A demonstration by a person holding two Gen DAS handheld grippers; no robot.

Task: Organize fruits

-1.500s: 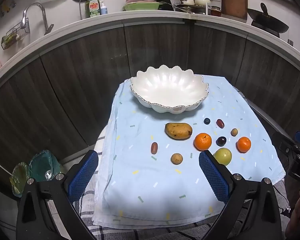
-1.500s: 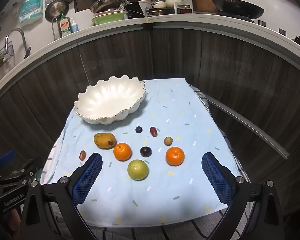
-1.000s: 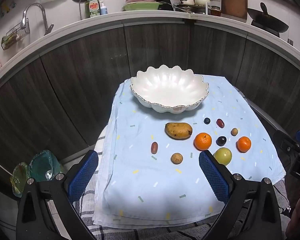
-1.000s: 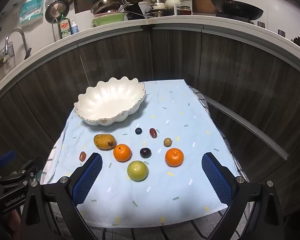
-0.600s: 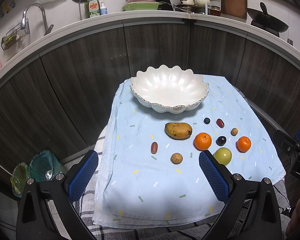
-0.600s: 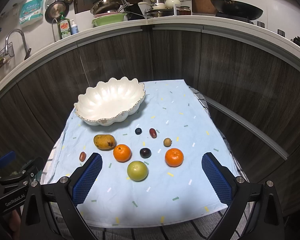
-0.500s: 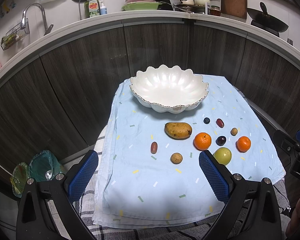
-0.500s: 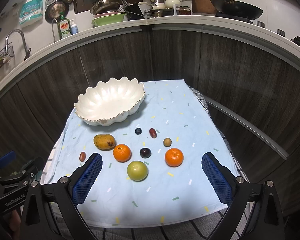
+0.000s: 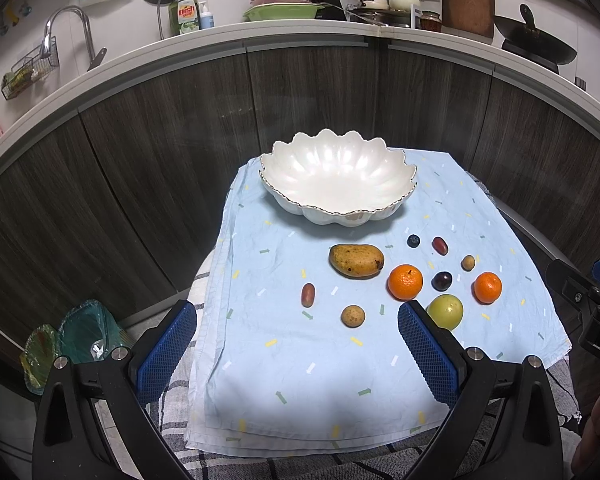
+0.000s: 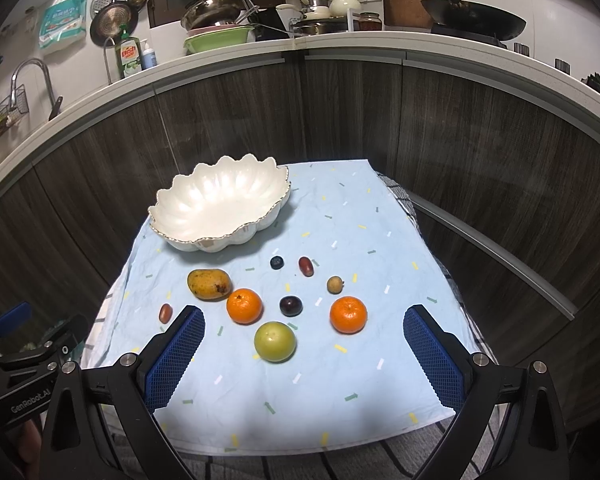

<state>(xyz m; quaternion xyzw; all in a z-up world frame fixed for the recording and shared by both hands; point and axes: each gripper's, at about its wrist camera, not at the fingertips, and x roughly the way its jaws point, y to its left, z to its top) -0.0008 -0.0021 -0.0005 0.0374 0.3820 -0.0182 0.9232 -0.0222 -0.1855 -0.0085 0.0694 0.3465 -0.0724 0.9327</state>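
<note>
Holding each hand-held gripper wide and empty, left and right, we face a white bowl mid-frame, fruit below it.

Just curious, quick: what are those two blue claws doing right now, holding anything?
Left gripper: open, holding nothing.
Right gripper: open, holding nothing.

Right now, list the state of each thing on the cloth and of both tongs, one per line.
white bowl: upright, nothing in it.
mango: lying loose on the cloth.
two oranges: on the cloth, apart.
green apple: on the cloth, untouched.
blue cloth: spread out, wrinkled.
left tongs: open, holding nothing.
right tongs: open, holding nothing.
</note>
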